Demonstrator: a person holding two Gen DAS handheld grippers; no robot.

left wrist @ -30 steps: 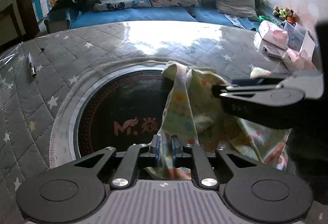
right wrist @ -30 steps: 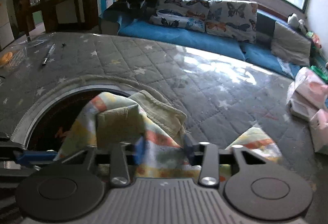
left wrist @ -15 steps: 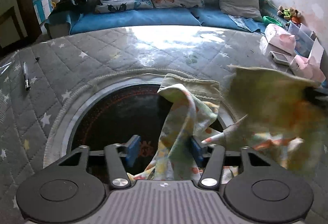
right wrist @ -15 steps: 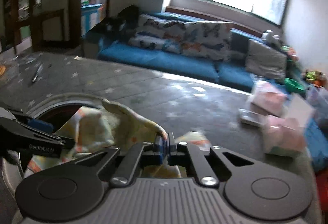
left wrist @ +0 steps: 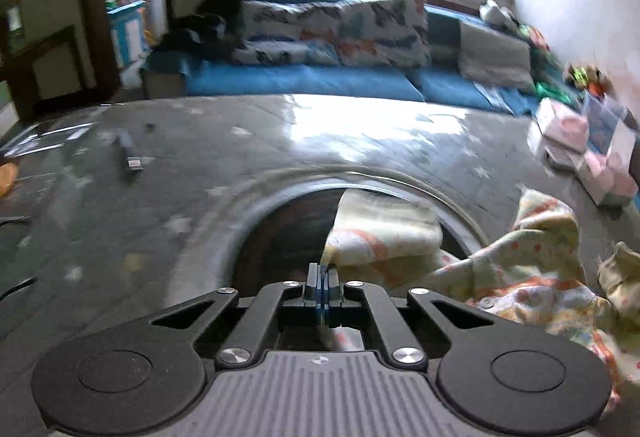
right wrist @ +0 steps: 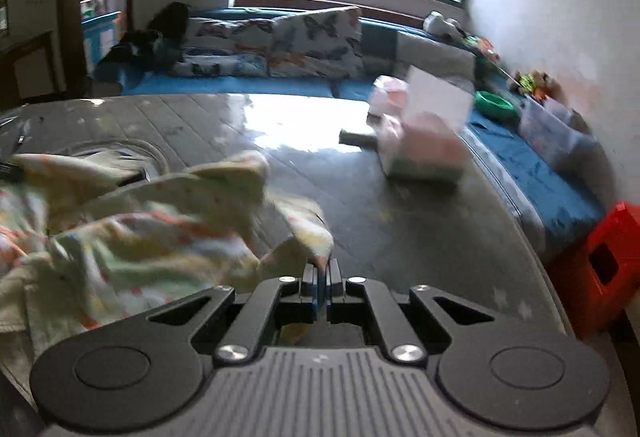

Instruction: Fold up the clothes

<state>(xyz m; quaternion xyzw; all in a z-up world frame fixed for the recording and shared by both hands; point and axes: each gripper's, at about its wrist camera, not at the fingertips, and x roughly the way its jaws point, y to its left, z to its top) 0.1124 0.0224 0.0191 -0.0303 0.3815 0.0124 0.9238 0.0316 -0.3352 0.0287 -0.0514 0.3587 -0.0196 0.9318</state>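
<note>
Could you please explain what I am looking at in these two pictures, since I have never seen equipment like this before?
There is no robot here: a person holds a two-finger gripper in each hand, and each gripper carries a fisheye camera looking forward along its fingers. One picture comes from the left gripper, the other from the right gripper; the black and grey shapes at the bottom are the tools themselves. Both are shut on the same patterned garment, each pinching a different edge, so the cloth hangs between them above a grey quilted table cover with a dark round inset. Pink boxes stand on the table's right side, and a blue sofa with butterfly cushions lies beyond. Both pictures are motion-blurred.
</note>
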